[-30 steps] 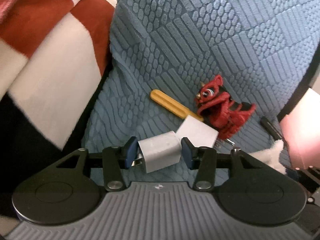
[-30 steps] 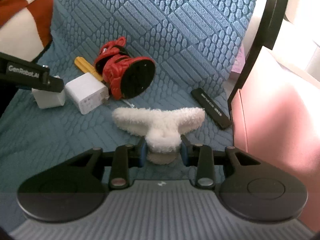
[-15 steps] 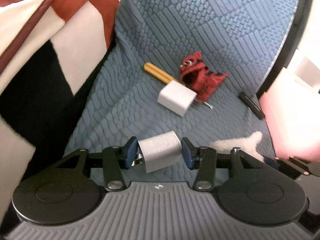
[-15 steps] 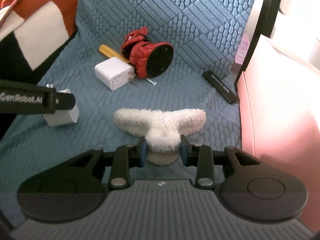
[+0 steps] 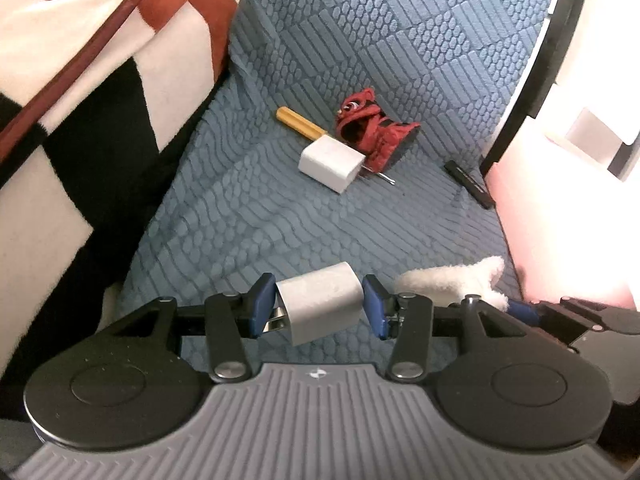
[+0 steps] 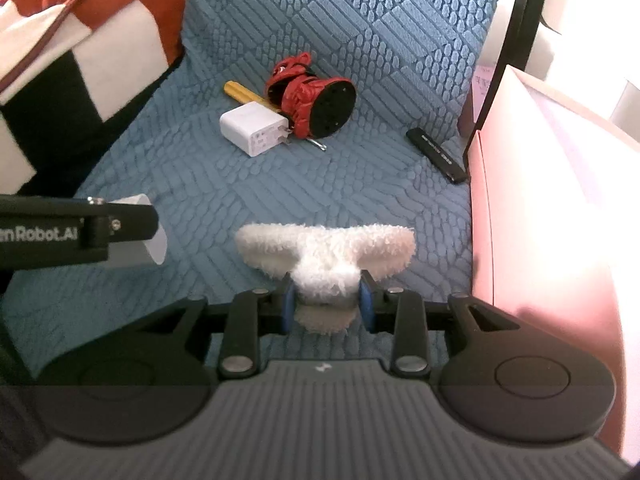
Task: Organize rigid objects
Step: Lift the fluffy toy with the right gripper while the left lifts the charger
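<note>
The left gripper (image 5: 319, 306) is holding a grey-white charger block (image 5: 320, 302), its blue fingers (image 5: 262, 304) pressing on both sides, lifted above the near part of the blue quilted sofa seat (image 5: 248, 216). The right gripper (image 6: 327, 302) is squeezing the middle of a fluffy white plush piece (image 6: 324, 250), whose two lobes are spreading out beyond the fingers (image 6: 289, 304) over the seat. Further back, near the seat's rear edge, a white plug adapter (image 6: 253, 128) is lying with its prongs pointing at a red lion-dance figurine (image 6: 310, 94), which is lying tipped on its side showing its black base. A yellow stick (image 6: 240, 92) is lying just behind the adapter, one end hidden by it. A black bar (image 6: 436, 154) is resting near the seat's right edge, beside a pink box (image 6: 540, 200). A red, white and black checked blanket (image 5: 80, 80) is draping over the seat's left edge.
</note>
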### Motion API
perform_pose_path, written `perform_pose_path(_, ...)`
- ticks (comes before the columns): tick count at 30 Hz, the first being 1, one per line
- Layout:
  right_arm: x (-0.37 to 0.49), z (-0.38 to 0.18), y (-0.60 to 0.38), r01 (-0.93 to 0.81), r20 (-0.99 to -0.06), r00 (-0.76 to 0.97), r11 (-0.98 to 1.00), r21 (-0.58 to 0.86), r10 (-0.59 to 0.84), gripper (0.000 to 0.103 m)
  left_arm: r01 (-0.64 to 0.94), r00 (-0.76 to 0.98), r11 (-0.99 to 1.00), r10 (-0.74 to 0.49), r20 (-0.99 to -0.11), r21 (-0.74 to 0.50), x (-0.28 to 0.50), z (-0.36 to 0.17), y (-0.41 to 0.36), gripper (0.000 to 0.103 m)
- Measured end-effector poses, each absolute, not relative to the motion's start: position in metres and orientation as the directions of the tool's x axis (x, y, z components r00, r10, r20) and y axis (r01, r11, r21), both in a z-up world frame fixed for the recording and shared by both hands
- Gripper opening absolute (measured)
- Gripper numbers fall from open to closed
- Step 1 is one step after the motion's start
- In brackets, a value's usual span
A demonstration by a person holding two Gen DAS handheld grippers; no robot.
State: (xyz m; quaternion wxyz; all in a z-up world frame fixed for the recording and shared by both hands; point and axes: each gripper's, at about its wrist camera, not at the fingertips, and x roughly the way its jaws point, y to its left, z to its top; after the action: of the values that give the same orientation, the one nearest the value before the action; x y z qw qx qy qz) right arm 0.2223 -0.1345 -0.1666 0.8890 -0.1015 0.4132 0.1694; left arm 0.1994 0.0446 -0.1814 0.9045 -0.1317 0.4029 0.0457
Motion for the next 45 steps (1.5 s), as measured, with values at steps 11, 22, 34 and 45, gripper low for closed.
perform_pose_path(11, 0.19, -0.167, -0.145, -0.357, -0.811, 0.557, 0.933, -0.043, 0.176, 0.035, -0.17, 0.65, 0.963, -0.051, -0.758, -0.211, 0.18, -0.186, 0.03, 0.054)
perform_pose_path(22, 0.204, -0.18, -0.152, -0.347, -0.806, 0.531, 0.935, 0.074, 0.261, 0.06, -0.204, 0.65, 0.95, -0.047, -0.759, -0.234, 0.18, -0.187, 0.034, 0.054)
perform_pose_path(34, 0.202, -0.175, -0.156, -0.368, -0.79, 0.556, 0.929, 0.043, 0.257, 0.034, -0.14, 0.648, 0.972, -0.054, -0.76, -0.188, 0.184, -0.168, 0.024, 0.054)
perform_pose_path(45, 0.203, -0.101, -0.166, -0.366, -0.753, 0.583, 0.926, 0.092, 0.305, 0.034, -0.167, 0.676, 0.945, -0.098, -0.73, -0.281, 0.18, -0.116, 0.042, 0.054)
